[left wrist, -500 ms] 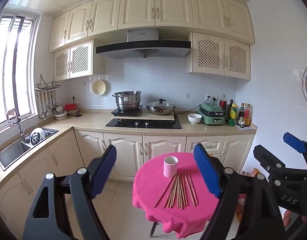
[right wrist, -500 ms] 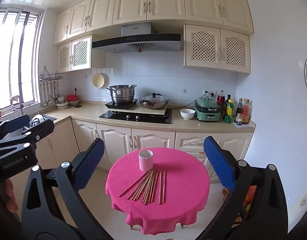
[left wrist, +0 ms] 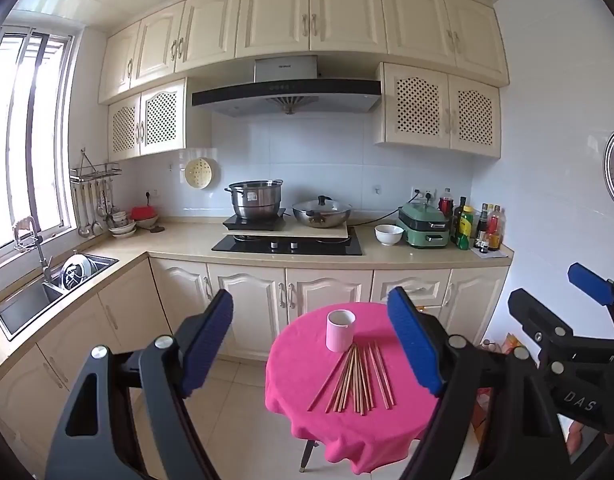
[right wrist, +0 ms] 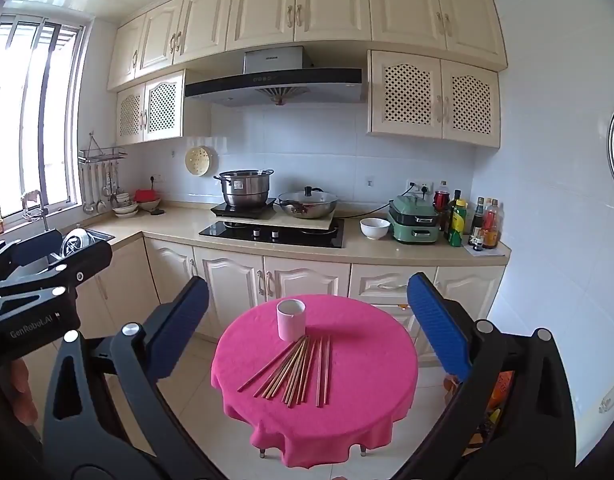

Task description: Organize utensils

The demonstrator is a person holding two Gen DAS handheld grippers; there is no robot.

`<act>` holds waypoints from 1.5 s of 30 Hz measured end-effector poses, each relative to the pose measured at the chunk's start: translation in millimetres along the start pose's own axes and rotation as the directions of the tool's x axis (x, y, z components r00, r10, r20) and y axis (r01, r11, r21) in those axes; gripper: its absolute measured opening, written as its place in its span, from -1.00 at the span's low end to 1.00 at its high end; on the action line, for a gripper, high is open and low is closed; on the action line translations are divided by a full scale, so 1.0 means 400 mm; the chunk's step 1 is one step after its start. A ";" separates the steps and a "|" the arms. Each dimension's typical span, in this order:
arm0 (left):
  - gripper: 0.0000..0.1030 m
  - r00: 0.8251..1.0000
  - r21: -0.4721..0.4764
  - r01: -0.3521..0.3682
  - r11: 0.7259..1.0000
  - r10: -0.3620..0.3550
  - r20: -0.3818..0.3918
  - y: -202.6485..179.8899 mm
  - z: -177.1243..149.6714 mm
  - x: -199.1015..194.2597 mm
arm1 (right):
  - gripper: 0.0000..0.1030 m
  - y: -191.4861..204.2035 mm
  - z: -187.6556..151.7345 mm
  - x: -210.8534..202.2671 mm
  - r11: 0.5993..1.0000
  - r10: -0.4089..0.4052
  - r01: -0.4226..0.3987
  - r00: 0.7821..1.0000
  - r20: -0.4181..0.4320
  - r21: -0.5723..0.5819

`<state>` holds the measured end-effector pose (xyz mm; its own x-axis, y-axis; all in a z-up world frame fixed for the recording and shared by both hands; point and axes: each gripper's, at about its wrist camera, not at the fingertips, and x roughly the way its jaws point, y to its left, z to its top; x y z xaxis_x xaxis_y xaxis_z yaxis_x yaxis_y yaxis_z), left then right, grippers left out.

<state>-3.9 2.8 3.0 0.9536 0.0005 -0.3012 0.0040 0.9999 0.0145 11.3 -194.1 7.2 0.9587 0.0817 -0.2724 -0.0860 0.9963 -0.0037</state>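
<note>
Both claws wide open, holding nothing: left claw (left wrist: pixel 311 344), right claw (right wrist: pixel 309 326), both well back from the round counter (right wrist: pixel 367 400) with its pink cloth. Wooden chopsticks (right wrist: pixel 295 372) lie fanned flat mid-cloth, far ends just beside the upright pink cup (right wrist: pixel 291 319).

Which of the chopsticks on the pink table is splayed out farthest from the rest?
The leftmost chopstick of the chopsticks. It angles off to the left, its near tip well clear of the bundle, while the others lie closer to parallel below the pink cup.
</note>
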 end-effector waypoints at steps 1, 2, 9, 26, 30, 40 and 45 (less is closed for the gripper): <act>0.52 1.000 0.001 0.000 1.000 0.000 0.000 -0.004 -0.002 0.000 | 0.88 0.001 -0.003 -0.001 1.000 -0.001 0.001 1.000 0.000 0.001; 0.52 1.000 0.001 -0.003 1.000 0.003 0.000 -0.015 -0.009 0.000 | 0.88 0.001 -0.001 -0.004 1.000 -0.002 0.002 1.000 -0.001 0.001; 0.52 1.000 0.009 0.000 1.000 0.000 -0.001 -0.033 -0.014 -0.010 | 0.88 -0.001 -0.008 -0.020 1.000 -0.011 0.011 1.000 -0.001 0.012; 0.52 1.000 0.018 0.005 1.000 -0.004 -0.012 -0.045 -0.012 -0.022 | 0.88 -0.024 -0.014 -0.043 1.000 -0.014 0.014 1.000 -0.009 0.027; 0.52 1.000 0.025 0.007 1.000 -0.007 -0.016 -0.055 -0.014 -0.022 | 0.88 -0.029 -0.009 -0.047 0.999 -0.015 0.016 1.000 -0.015 0.035; 0.52 0.999 0.035 0.020 0.999 -0.019 -0.033 -0.066 -0.019 -0.016 | 0.88 -0.042 -0.008 -0.055 0.998 -0.022 0.024 0.999 -0.030 0.050; 0.52 0.999 0.045 0.023 0.999 -0.021 -0.041 -0.072 -0.018 -0.011 | 0.88 -0.046 0.001 -0.048 0.998 -0.021 0.023 0.999 -0.042 0.054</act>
<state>-10.2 -25.9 -2.8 0.9403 -0.0197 -0.3399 0.0390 0.9980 0.0501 -5.3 -213.9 13.0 0.9481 0.0600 -0.3124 -0.0494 0.9979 0.0417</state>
